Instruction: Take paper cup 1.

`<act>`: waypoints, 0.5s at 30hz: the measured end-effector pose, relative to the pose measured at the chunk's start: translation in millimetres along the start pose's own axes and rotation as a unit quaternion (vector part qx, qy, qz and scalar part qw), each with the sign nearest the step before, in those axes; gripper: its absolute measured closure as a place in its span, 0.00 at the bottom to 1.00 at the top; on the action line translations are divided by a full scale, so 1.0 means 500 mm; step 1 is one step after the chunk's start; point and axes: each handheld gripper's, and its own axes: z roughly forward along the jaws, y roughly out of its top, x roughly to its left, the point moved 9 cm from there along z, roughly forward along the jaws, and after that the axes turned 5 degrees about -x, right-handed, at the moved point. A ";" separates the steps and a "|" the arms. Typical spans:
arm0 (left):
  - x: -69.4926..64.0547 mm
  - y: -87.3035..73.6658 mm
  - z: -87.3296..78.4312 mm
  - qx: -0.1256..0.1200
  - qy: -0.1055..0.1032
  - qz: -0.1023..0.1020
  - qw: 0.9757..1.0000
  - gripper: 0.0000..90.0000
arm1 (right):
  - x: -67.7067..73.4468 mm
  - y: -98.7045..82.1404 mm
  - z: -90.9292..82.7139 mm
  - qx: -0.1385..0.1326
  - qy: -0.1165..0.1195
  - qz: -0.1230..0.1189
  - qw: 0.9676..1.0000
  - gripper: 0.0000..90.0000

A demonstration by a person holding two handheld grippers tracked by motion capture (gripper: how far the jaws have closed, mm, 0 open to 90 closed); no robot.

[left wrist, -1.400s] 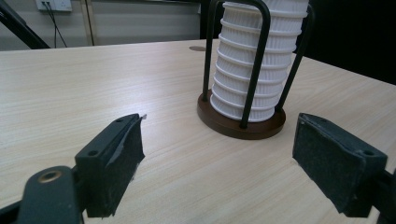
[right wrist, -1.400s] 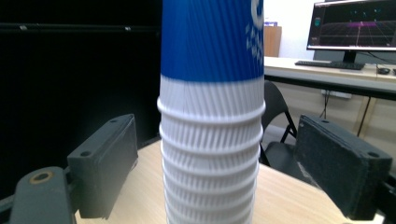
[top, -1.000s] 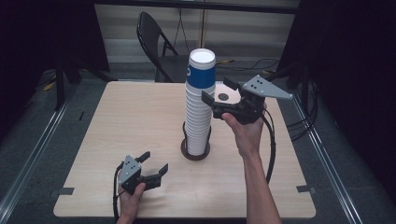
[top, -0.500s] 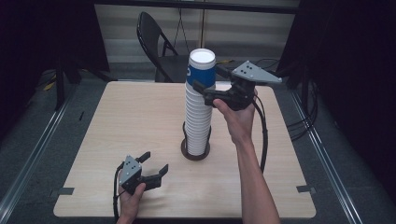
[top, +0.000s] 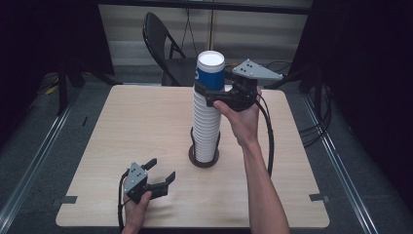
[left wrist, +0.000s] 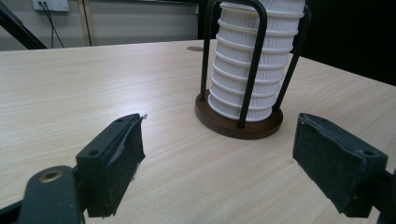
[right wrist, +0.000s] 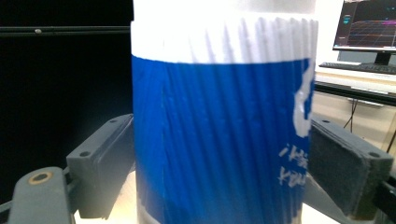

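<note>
My left gripper (top: 155, 179) rests low on the table (top: 122, 126), jaws spread wide, holding nothing. Ahead and to its right stands the cup stack (top: 206, 127) in the wire holder (left wrist: 240, 119), well apart from my jaws. My right gripper (top: 207, 93) is up at the top of the stack, jaws on either side of the blue cup (right wrist: 219, 140). The left pad (right wrist: 109, 163) looks to touch the cup, the right pad (right wrist: 338, 161) sits just beside it; can't tell if I'm clamped on it. The cup sits on top of the stack.
</note>
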 end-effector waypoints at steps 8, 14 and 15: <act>0.000 0.000 -0.001 -0.002 0.000 -0.001 1.000 0.18 | -0.001 -0.013 0.010 0.016 0.000 0.000 1.000 0.21; 0.000 0.000 -0.002 -0.002 0.000 -0.001 1.000 0.18 | -0.001 -0.011 0.013 0.019 0.001 0.005 1.000 0.21; 0.000 0.000 -0.002 -0.002 0.000 -0.001 1.000 0.18 | -0.001 -0.011 0.013 0.018 0.003 0.005 1.000 0.21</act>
